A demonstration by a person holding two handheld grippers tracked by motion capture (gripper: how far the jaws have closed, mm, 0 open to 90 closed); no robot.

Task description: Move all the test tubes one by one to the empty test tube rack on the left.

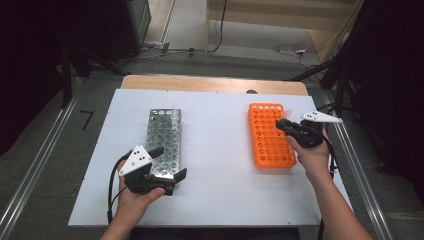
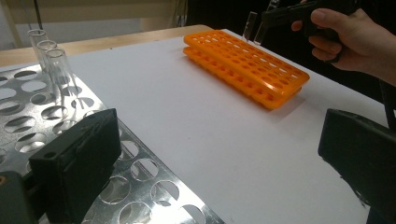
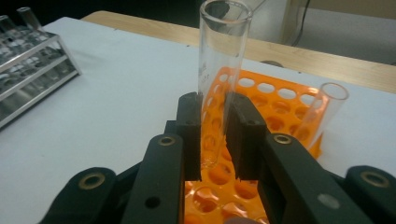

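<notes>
White sheet [image 1: 220, 150]: matte, flat, with bare room between the two racks. Metal rack [image 1: 164, 140]: shiny perforated plate, round holes, three glass tubes at its far corner [image 2: 49, 56]. Orange rack [image 1: 270, 134]: plastic, two-tiered, with a grid of round holes. Your left gripper [image 1: 167, 164] sits at the metal rack's near end, jaws spread, gripping nothing. Your right gripper [image 1: 286, 124] clamps a clear glass tube [image 3: 218, 70] upright above the orange rack's far right part; the print on the tube is unreadable. A second tube [image 3: 324, 112] leans in that rack.
</notes>
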